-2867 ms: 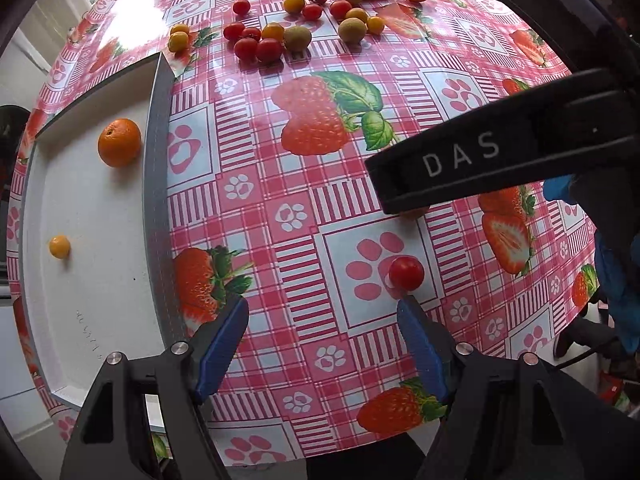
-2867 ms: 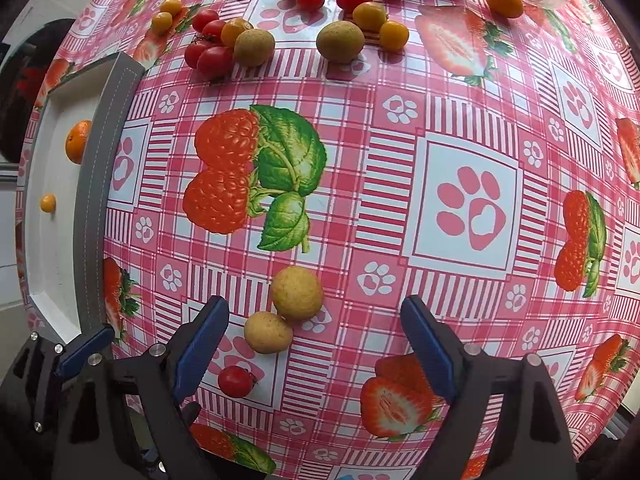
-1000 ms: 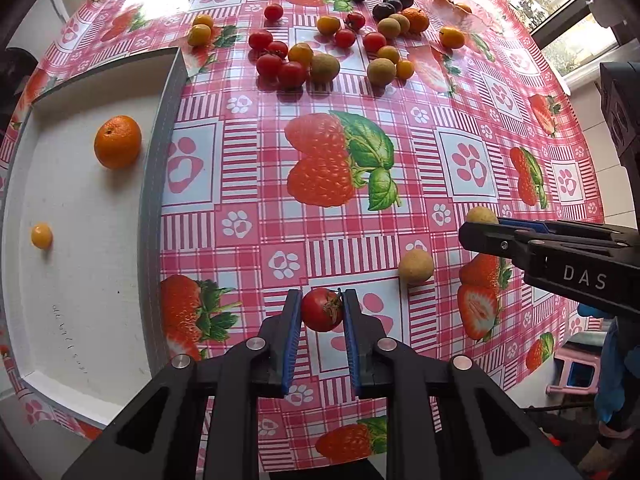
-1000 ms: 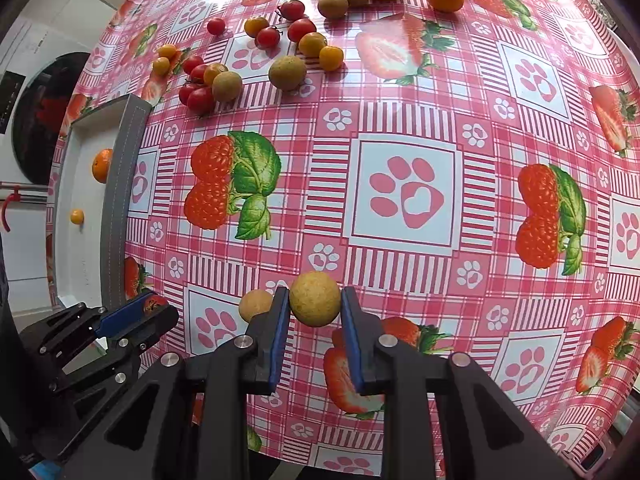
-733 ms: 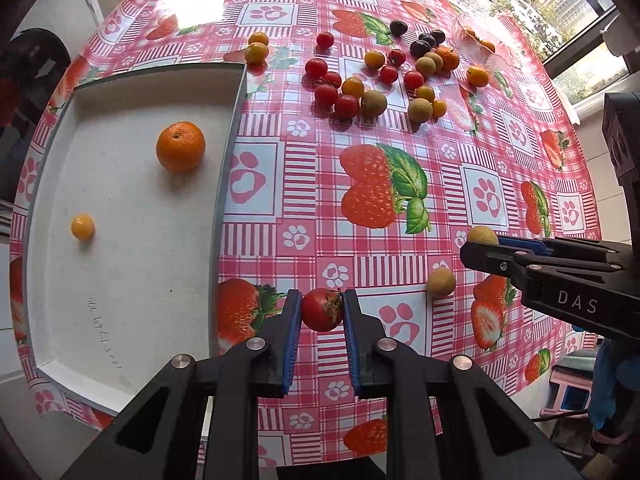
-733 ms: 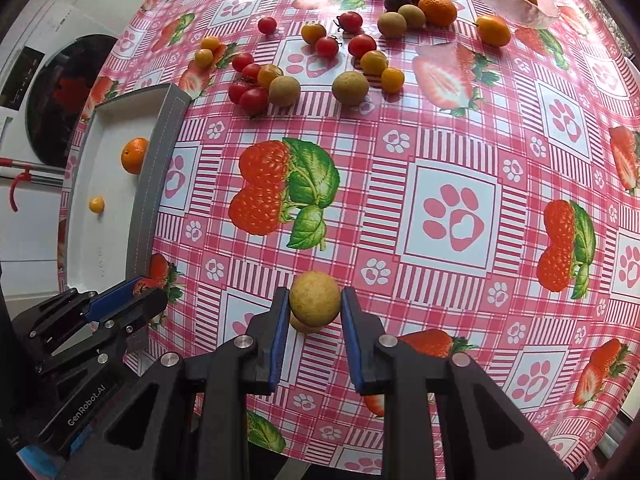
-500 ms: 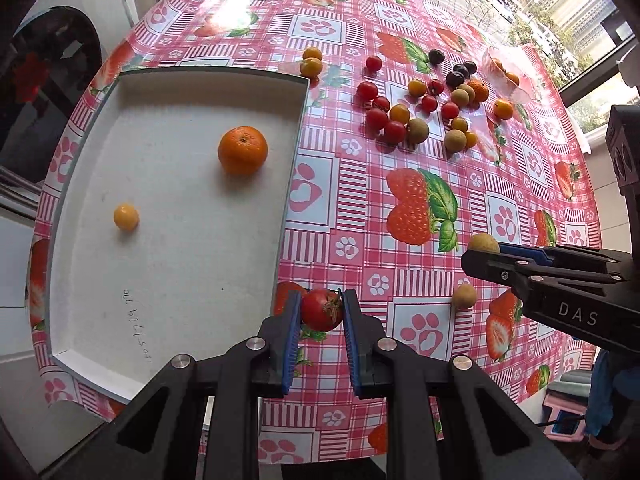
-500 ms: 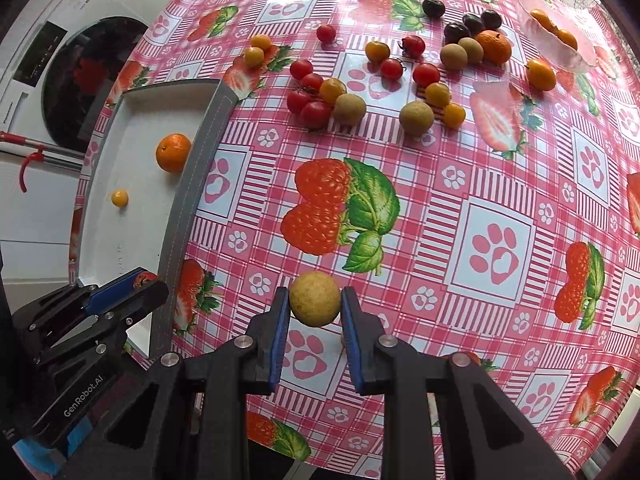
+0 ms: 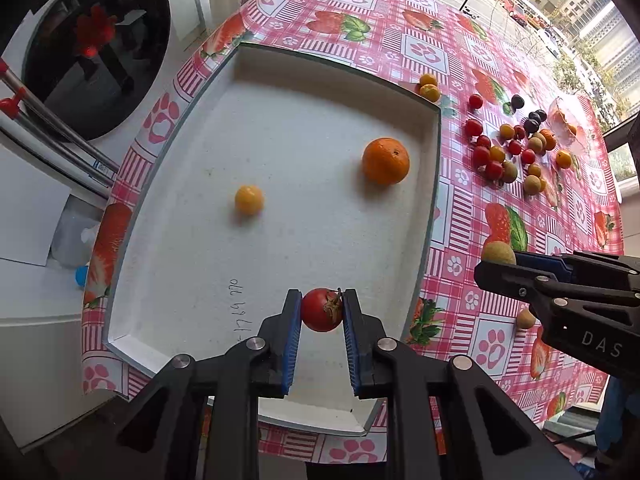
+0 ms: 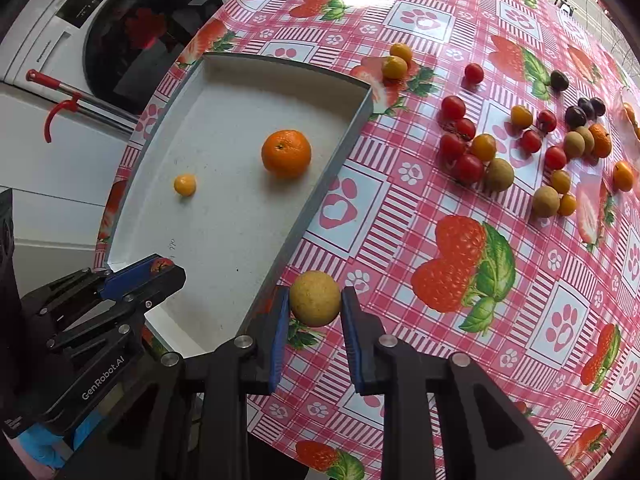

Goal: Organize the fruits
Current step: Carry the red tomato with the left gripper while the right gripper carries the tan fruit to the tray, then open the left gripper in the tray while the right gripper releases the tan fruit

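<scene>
My left gripper [image 9: 321, 314] is shut on a red cherry tomato [image 9: 320, 309] and holds it above the near part of the white tray [image 9: 434, 184]. My right gripper [image 10: 315, 305] is shut on a tan round longan [image 10: 315, 298] and hovers over the tablecloth just right of the tray's right wall [image 10: 320, 196]. In the tray lie an orange [image 9: 386, 161] and a small yellow fruit [image 9: 248, 199]. The right gripper with its longan [image 9: 498, 252] also shows in the left wrist view.
A cluster of red, yellow, tan and dark small fruits [image 10: 520, 148] lies on the far right of the strawberry tablecloth. One tan fruit [image 9: 525, 319] lies alone near the right gripper. A washing machine [image 10: 132, 36] stands beyond the table's left edge.
Both grippers closed on fruits, lifted and moved left. The left gripper with the tomato now hangs over the tray; the right gripper with the longan has come close to the tray's right wall.
</scene>
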A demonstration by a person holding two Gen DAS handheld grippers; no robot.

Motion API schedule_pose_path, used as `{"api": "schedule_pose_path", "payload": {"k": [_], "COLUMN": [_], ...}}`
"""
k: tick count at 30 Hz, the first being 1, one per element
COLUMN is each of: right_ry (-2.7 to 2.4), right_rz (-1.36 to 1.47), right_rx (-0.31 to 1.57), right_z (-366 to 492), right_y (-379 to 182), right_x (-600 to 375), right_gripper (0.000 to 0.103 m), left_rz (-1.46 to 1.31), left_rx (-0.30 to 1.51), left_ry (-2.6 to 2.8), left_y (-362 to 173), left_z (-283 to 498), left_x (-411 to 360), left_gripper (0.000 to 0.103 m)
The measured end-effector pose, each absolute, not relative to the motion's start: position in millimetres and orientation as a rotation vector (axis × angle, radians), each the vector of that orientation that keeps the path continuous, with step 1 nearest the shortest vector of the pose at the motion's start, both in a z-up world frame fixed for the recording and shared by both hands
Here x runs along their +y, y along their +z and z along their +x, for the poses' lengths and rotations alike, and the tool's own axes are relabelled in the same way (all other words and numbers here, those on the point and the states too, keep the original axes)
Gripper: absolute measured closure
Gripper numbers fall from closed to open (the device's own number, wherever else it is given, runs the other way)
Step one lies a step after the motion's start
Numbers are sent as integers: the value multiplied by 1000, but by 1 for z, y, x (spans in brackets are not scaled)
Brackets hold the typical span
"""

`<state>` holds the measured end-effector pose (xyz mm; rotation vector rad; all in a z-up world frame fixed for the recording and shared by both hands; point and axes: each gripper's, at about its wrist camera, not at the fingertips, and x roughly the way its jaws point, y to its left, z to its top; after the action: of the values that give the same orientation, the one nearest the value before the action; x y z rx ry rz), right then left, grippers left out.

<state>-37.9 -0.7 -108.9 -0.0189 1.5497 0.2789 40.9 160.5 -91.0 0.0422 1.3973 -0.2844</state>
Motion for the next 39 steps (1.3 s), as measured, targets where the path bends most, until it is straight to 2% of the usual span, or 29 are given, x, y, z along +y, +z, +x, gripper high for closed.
{"api": "schedule_pose_path", "payload": {"k": [9, 22, 23, 24, 25, 26, 27, 31, 33, 35, 38, 39], "right_ry": [357, 375, 377, 380, 384, 387, 388, 392, 389, 378, 356, 350], "right_rz": [-79, -148, -150, -152, -153, -155, -157, -145, -137, -134, -136, -133], "right_rx": [1585, 1656, 1662, 1665, 1668, 1669, 1668, 1657, 1648, 1623, 1579, 1570], "right_z": [-20, -9, -9, -8, -8, -6, -6, -4, 0, 2, 3, 3], "right_y": [-130, -166, -168, -171, -173, -178, -178, -176, -169, -162, -153, -150], "right_x": [53, 93, 95, 95, 96, 105, 107, 114, 112, 113, 111, 109], "right_gripper": [75, 75, 75, 74, 71, 61, 52, 35, 19, 18, 9, 9], "left_rz": [58, 105, 104, 100, 101, 108, 118, 143, 146, 141, 154, 164], "left_rx": [1430, 1490, 1494, 1493, 1481, 1460, 1443, 1466, 1469, 1470, 1473, 1472], "left_ry": [-191, -171, -169, -167, -158, -146, -142, -152, -150, -147, -150, -153], "left_y": [-115, -140, -141, -141, -140, -137, -134, -135, -134, -132, -128, -127], "left_z": [58, 63, 63, 62, 62, 61, 60, 61, 61, 62, 60, 60], "left_x": [192, 194, 194, 194, 195, 195, 195, 193, 193, 193, 188, 185], "left_gripper": [81, 81, 71, 46, 33, 18, 17, 17, 17, 17, 17, 17]}}
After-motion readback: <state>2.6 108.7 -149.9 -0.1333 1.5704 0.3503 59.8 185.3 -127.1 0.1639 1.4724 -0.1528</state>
